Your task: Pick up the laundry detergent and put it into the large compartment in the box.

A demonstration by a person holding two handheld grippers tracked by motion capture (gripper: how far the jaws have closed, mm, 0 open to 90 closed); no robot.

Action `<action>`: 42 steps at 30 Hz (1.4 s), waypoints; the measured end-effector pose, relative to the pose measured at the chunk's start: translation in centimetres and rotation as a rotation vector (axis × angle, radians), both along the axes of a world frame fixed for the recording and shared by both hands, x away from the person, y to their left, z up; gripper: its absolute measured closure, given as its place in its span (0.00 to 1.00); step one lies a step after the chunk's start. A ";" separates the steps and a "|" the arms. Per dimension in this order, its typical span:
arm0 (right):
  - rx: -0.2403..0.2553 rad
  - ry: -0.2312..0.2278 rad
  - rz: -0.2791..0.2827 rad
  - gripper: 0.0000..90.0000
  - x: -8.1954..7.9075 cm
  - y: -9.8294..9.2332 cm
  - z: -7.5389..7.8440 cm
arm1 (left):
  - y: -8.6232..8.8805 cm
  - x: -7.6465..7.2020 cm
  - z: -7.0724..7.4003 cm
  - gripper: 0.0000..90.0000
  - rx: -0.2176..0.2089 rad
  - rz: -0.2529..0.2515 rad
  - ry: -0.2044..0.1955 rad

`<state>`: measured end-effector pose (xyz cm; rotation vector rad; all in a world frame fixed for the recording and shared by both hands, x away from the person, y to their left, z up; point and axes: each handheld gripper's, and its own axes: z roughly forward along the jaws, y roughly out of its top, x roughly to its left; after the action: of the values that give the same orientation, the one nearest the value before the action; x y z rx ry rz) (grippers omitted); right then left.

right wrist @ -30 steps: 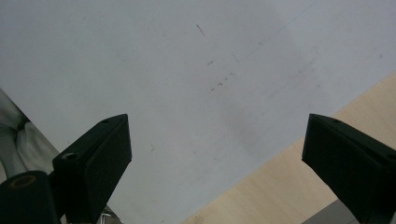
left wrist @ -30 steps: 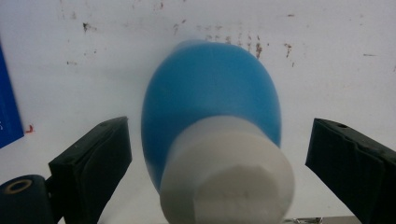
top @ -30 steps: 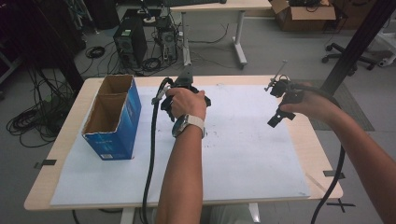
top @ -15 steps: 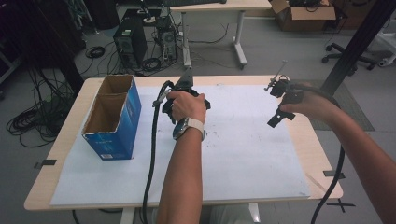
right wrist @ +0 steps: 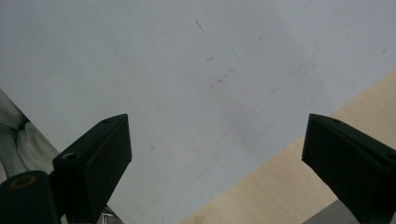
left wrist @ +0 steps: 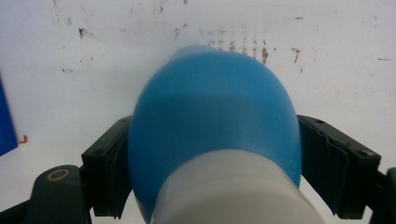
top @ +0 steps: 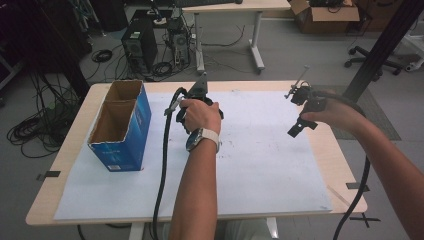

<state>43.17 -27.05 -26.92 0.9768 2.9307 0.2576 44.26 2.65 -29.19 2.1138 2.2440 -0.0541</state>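
Fingers [left wrist: 109,161] of your left gripper [left wrist: 212,154] are clamped on a blue egg-shaped object with a white end [left wrist: 215,126], one black pad on each flank at its widest part; the rounded blue tip points away over the white sheet [left wrist: 93,70]. Grip looks centred. Judgement: the body is smooth and curved, so keep the squeeze steady and avoid twisting the wrist, or it could squirt forward out of the pads

Landmark: the blue cardboard box [top: 122,127], open-topped, two compartments, standing at the sheet's left edge. In the high view your left gripper [top: 197,107] sits just right of the box, with a strip of bare sheet between them; a blue edge of the box shows at the far left of the left gripper view. If the box is the target, lift before you traverse so the object clears the near wall, then lower into one compartment and only then let go

Right gripper [right wrist: 215,154]: fingers spread wide, nothing between them, held well to the right of the box [top: 305,107] near the table's [right wrist: 299,186] wooden edge. Keep it parked there
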 end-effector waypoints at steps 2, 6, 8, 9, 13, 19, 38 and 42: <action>0.000 -0.001 0.000 0.09 0.0 0.0 0.0 | 0.0 0.0 0.0 0.22 0.004 0.001 0.000; 0.000 -0.001 0.002 0.09 0.0 0.1 0.0 | 0.1 0.0 0.0 0.25 0.008 0.000 0.002; -0.003 -0.001 0.004 0.09 0.0 0.1 0.0 | 0.1 0.0 0.0 0.26 0.012 0.001 0.003; -0.003 0.001 0.002 0.09 0.0 0.2 0.0 | 0.1 0.0 0.0 0.27 0.012 0.002 0.001; -0.002 0.001 0.006 0.09 0.0 0.2 -0.1 | 0.2 0.0 0.0 0.28 0.016 0.003 -0.004; -0.003 0.002 0.006 0.09 0.0 0.3 -0.1 | 0.3 -0.1 0.0 0.34 0.022 0.006 -0.018; 0.001 0.010 0.005 0.10 0.0 0.2 -0.2 | 0.3 0.0 0.1 0.41 0.007 -0.006 -0.023; 0.001 0.010 0.008 0.10 0.0 0.4 -0.2 | 0.4 0.0 0.2 0.41 0.005 -0.013 -0.032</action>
<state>43.17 -26.69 -27.13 0.9702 2.9445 0.2545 44.29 3.03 -28.97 2.1165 2.2148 -0.0151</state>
